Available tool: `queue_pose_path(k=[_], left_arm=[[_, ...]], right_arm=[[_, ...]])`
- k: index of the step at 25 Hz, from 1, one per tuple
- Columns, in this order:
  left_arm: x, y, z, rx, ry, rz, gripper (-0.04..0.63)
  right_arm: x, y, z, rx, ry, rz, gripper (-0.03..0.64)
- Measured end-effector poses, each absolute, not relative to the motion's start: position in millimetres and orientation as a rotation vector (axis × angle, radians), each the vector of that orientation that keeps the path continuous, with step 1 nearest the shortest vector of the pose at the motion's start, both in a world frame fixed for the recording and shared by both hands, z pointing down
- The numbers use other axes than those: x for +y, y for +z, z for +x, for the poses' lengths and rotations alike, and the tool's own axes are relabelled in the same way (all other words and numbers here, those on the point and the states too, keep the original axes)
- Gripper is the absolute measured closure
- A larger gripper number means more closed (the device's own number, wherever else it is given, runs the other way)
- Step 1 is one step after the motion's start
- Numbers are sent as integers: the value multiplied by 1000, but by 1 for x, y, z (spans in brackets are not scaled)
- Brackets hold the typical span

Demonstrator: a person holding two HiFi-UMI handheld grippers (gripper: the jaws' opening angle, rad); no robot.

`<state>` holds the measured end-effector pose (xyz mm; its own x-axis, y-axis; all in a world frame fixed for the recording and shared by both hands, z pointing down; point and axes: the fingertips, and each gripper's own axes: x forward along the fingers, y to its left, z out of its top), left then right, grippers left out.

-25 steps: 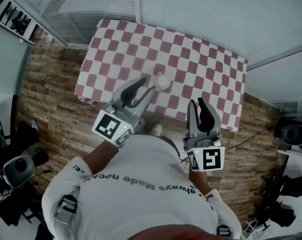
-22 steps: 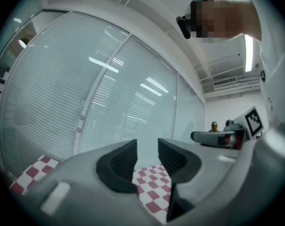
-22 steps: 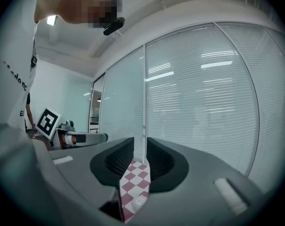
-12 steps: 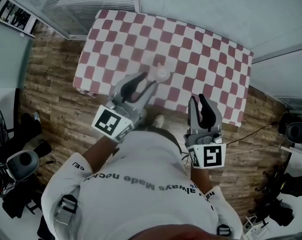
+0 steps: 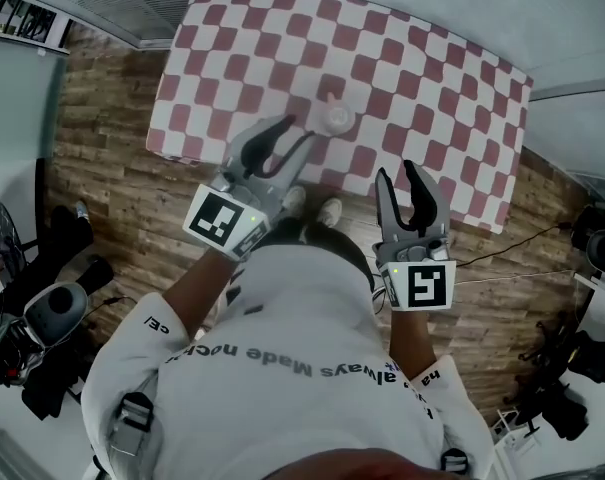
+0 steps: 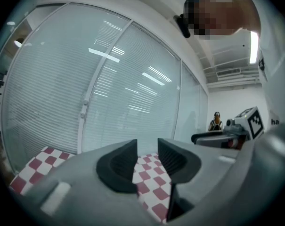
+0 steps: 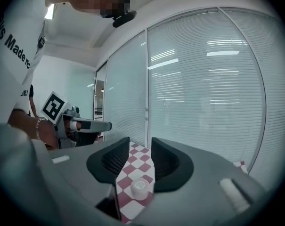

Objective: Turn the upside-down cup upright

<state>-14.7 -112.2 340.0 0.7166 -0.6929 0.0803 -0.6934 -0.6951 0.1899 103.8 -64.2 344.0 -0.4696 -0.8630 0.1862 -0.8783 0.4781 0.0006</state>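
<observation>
White cup [image 5: 335, 118] sits upside down on checked table [image 5: 437, 73], just past L gripper [image 5: 297, 131]. L jaws apart, empty. R gripper [image 5: 397, 170] jaws opening, nothing between them.

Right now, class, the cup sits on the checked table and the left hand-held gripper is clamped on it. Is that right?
Not quite. The cup sits on the checked table, but the left hand-held gripper is open and empty; the left gripper view shows its jaws apart with only the table beyond them.
</observation>
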Motion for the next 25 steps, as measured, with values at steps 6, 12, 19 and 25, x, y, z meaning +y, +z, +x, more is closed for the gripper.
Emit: queue_pose_path(k=[6, 12, 19, 25], left_arm=[[-130, 373, -19, -1088, 42, 2715, 457], [-140, 414, -14, -1048, 65, 2703, 457], [-162, 465, -16, -1079, 70, 2656, 457], [-186, 507, -19, -1100, 74, 2646, 457]], right_arm=[[-79, 387, 89, -2547, 176, 1476, 413], [-94, 434, 80, -2523, 222, 1449, 354], [-118, 492, 76, -2479, 287, 1418, 304], [-139, 542, 70, -2508, 326, 1401, 272]])
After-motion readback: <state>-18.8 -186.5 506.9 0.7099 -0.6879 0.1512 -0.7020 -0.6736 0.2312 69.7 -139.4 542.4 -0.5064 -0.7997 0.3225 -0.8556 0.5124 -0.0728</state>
